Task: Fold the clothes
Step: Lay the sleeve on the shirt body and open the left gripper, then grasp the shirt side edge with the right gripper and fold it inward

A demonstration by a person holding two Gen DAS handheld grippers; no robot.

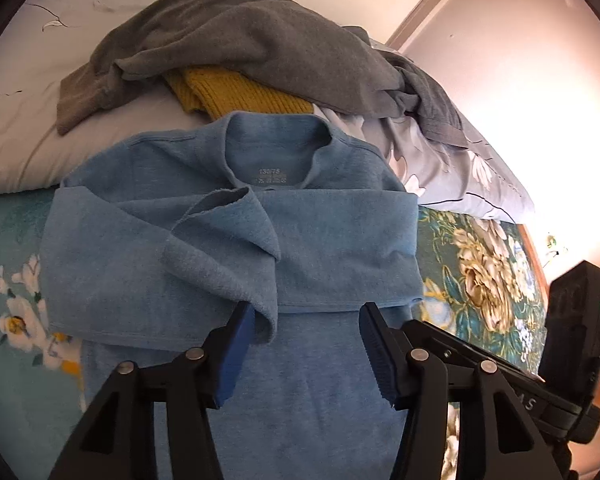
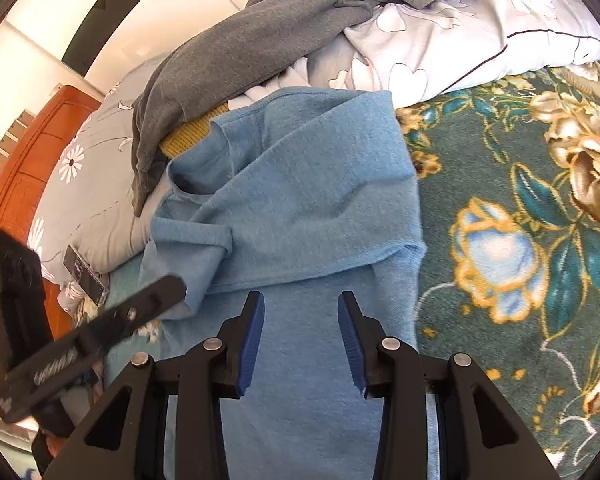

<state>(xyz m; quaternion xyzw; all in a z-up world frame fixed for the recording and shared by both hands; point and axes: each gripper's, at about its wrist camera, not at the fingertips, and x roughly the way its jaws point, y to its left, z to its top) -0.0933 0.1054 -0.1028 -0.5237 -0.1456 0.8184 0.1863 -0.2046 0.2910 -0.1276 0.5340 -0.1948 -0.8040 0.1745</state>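
A: Blue shirt (image 1: 236, 240) lies flat on the floral blanket (image 2: 500, 200), both sleeves folded across its chest.
B: Grippers?
A: I see left gripper (image 1: 306, 320) and right gripper (image 2: 301, 308) open, empty. Body fold remains; grey garment (image 1: 228, 48) untouched.

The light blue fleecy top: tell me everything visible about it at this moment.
The light blue fleecy long-sleeved top lies flat on the teal floral bedspread, collar away from the cameras, a printed size label showing inside the neck. Both sleeves are folded across the chest, one cuff lying open near the middle. Its collar touches the mustard knit garment. Both grippers hover open above its lower body; whether they touch it cannot be told.
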